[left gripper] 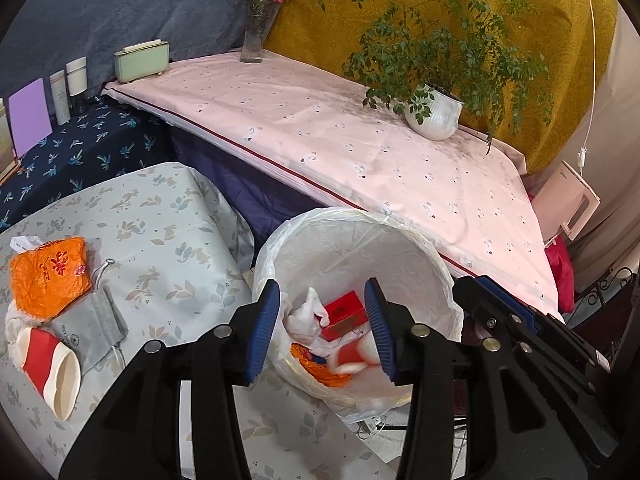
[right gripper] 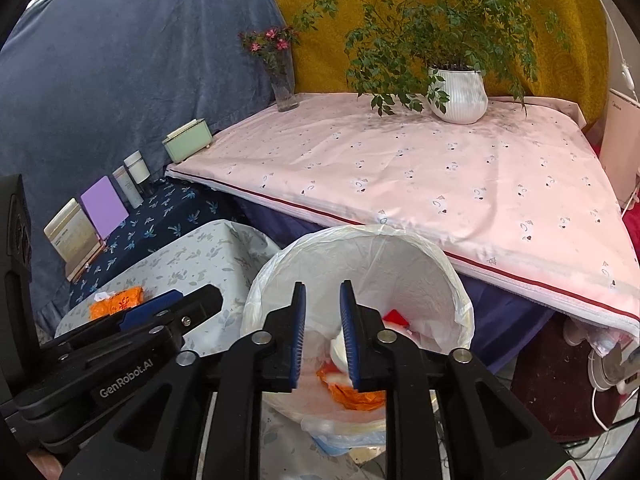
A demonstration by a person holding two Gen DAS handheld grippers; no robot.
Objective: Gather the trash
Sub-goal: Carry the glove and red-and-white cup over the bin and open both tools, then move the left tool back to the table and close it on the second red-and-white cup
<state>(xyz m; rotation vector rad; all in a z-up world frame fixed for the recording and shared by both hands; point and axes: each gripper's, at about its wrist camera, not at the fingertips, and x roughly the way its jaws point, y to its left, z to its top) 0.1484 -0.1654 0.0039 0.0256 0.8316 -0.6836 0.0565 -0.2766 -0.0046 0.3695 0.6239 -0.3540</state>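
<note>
Both grippers hang over the lined bin (left gripper: 360, 280), which stands at the table's 3 o'clock edge. Our left gripper (left gripper: 326, 330) has its jaws spread wide and empty; our right gripper (right gripper: 323, 336) has its jaws partly parted, with nothing between them. Inside the bin lie a red box (left gripper: 344, 314), crumpled white paper (left gripper: 304, 316) and an orange wrapper (left gripper: 320, 368).

Trash left on the leaf-print tablecloth (left gripper: 168, 240), at 9 o'clock from the bin: a crinkled orange bag (left gripper: 50, 276), a tipped red paper cup (left gripper: 50, 368) and a soft grey drawstring pouch (left gripper: 96, 324).

We judge the next pick belongs to the left gripper. Pinch the cup across its rim lightly, as thin paper walls crush; gather the slippery, creased bag by a raised fold, and release only when well inside the thin plastic liner.
</note>
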